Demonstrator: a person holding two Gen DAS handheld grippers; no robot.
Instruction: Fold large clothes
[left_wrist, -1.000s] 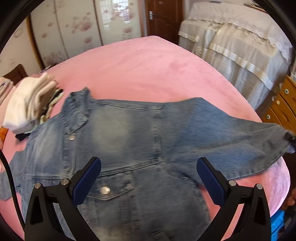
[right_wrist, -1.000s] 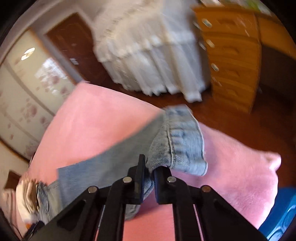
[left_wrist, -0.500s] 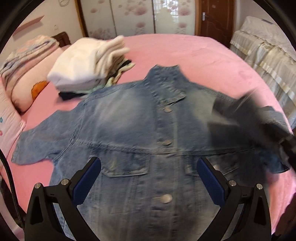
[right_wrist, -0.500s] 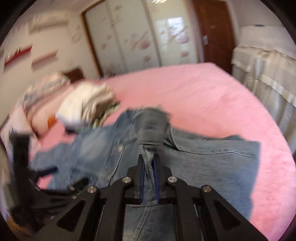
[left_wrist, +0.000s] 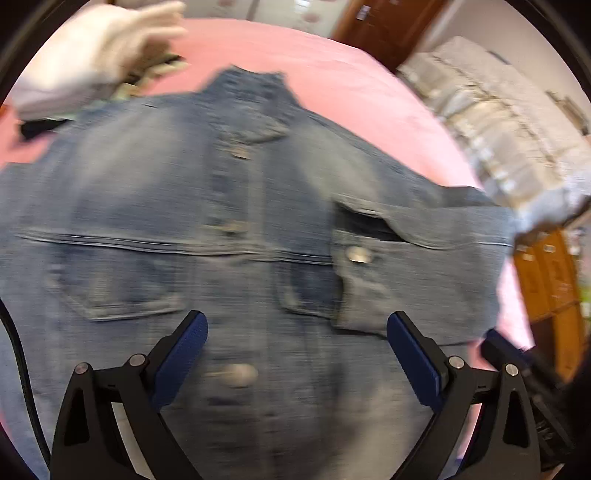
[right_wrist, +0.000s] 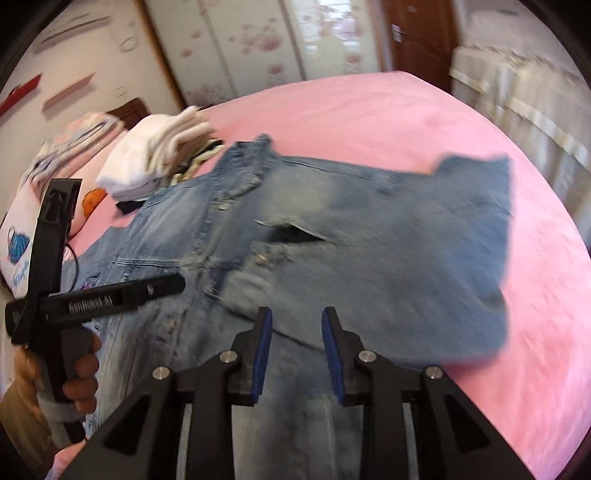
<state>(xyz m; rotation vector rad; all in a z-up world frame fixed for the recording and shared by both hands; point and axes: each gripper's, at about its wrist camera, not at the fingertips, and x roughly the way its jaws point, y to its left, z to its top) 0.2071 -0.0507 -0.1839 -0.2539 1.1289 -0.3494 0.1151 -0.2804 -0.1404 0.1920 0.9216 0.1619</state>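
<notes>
A blue denim jacket (left_wrist: 229, 206) lies front up on the pink bed (left_wrist: 332, 74), collar at the far side. Its right sleeve (right_wrist: 443, 236) is folded inward across the chest, cuff near the buttons. My left gripper (left_wrist: 297, 343) is wide open and empty above the jacket's lower front. My right gripper (right_wrist: 296, 341) is partly open and empty, just above the jacket by the folded sleeve's cuff. The left gripper also shows in the right wrist view (right_wrist: 122, 291), held in a hand at the left.
A pile of folded white clothes (right_wrist: 155, 158) sits on the bed beyond the jacket's left shoulder, with pillows (right_wrist: 22, 236) further left. A cloth-covered piece of furniture (left_wrist: 491, 122) and a wooden drawer chest (left_wrist: 550, 288) stand to the right of the bed.
My right gripper carried the sleeve cuff in over the jacket's chest and let it go; its jaws have opened. My left gripper swung over the jacket's front, still open.
</notes>
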